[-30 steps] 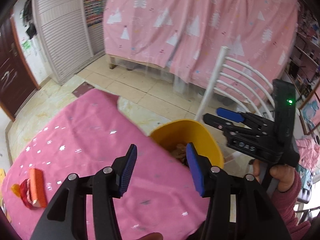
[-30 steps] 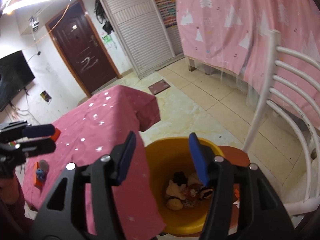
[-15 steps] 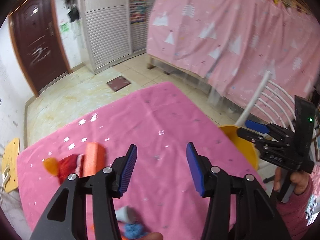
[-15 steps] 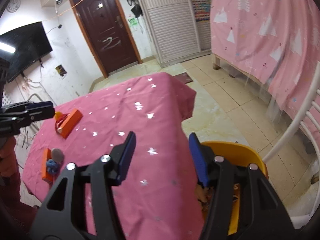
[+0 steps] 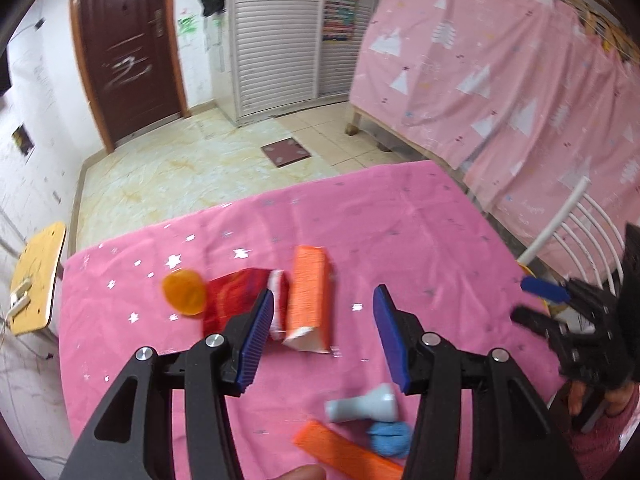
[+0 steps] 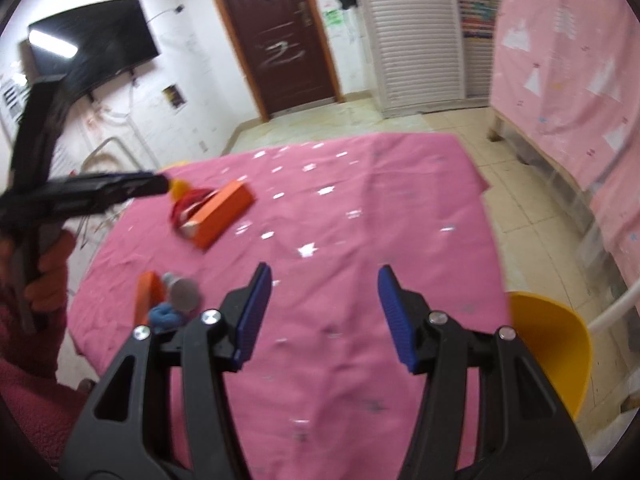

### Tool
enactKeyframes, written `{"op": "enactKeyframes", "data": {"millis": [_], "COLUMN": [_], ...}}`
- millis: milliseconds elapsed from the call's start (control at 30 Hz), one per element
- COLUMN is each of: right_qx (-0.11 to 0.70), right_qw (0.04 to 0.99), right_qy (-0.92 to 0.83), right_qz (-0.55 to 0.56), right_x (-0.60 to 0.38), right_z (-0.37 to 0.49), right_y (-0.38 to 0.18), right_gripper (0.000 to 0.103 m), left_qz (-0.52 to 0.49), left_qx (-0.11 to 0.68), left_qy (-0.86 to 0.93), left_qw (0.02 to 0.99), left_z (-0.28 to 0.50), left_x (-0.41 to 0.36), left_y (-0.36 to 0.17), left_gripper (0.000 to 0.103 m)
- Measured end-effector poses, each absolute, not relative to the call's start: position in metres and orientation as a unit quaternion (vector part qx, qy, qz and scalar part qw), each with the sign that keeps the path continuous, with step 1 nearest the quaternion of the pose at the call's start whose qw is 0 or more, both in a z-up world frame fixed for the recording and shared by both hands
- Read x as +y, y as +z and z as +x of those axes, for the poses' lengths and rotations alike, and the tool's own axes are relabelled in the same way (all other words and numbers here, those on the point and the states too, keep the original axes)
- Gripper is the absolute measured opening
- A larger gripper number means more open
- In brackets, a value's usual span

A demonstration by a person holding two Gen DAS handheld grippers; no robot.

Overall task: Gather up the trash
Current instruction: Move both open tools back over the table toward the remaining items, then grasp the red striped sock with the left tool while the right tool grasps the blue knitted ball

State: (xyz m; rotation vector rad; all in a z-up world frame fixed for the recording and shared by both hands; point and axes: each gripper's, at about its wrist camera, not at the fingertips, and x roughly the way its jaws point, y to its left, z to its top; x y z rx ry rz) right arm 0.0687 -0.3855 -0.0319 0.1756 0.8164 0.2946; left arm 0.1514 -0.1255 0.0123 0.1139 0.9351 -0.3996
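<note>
Both grippers have swung away from the yellow bin [image 6: 552, 344], which now sits off the table's right edge, and the left gripper [image 5: 322, 336] and right gripper [image 6: 322, 312] hover with jaws apart and empty over the pink tablecloth [image 5: 400, 232]. Left to right, trash remains: an orange disc [image 5: 184, 292], red wrapper [image 5: 234, 300], orange carton [image 5: 310, 296], then a grey cup [image 5: 364, 404], blue wad [image 5: 390, 438] and orange strip [image 5: 344, 454]. Motion blur smears them, and the bin's contents are hidden.
</note>
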Motion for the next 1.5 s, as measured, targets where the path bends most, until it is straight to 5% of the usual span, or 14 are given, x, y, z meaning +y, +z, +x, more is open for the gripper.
{"op": "enactKeyframes", "data": {"millis": [933, 1100, 1500], "right_qx": [0.456, 0.456, 0.458], "right_qw": [0.857, 0.855, 0.843], "right_qy": [0.241, 0.248, 0.281], "right_qz": [0.010, 0.008, 0.005], "right_x": [-0.279, -0.274, -0.253], "right_z": [0.059, 0.054, 0.045], "right_y": [-0.050, -0.047, -0.054], "right_gripper": [0.053, 0.053, 0.053], "left_qz": [-0.009, 0.003, -0.009], "left_qx": [0.509, 0.499, 0.456], "left_qy": [-0.153, -0.147, -0.138], "left_qw": [0.847, 0.854, 0.879], "left_z": [0.206, 0.197, 0.171], "left_x": [-0.076, -0.079, -0.067], "left_y": [-0.062, -0.063, -0.023], "left_gripper": [0.044, 0.008, 0.001]}}
